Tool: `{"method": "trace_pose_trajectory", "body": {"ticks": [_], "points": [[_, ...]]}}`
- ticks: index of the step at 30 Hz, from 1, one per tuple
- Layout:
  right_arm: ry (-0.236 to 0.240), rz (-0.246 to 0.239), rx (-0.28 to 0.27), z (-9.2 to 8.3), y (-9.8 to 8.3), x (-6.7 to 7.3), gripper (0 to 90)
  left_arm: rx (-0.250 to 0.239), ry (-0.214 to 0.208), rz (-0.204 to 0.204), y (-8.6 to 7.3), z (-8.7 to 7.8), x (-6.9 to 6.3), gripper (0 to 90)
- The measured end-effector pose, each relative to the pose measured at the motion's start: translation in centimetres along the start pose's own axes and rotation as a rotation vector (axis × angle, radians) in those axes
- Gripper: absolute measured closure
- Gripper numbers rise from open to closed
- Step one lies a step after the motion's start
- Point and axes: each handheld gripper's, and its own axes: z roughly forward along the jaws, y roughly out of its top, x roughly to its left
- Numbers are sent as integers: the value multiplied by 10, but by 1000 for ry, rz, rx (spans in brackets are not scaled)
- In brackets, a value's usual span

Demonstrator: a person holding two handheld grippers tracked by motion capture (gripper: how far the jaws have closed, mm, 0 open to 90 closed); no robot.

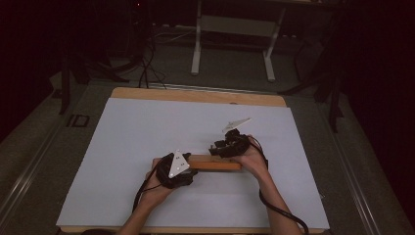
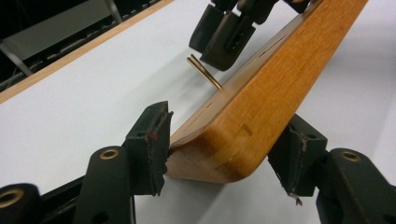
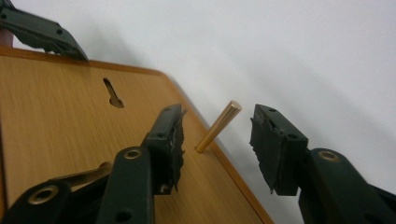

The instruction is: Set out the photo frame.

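The wooden board lay near the middle of the white table cover, its long side running across in front of you. A small brass pin stood tilted out of the board's face, close to one edge, and a keyhole slot showed farther along that face. Your left gripper was clamped on the board's rounded end, a pad pressed against each side. Your right gripper sat at the board's other end, jaws apart, with the pin between them and neither pad touching it. The wooden table edge showed beyond the cover.
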Motion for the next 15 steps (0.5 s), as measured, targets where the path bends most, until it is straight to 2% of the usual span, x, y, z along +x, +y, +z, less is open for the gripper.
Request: {"method": "trace_pose_trajectory", "body": {"ticks": [6,15], "points": [[-29,9,-37,-11,-1,1,495,-5,-9,-18,1,0,4,443],[-61,14,-87,-26,-5,1,506,-10,-11,-36,2,1,6,449]]}}
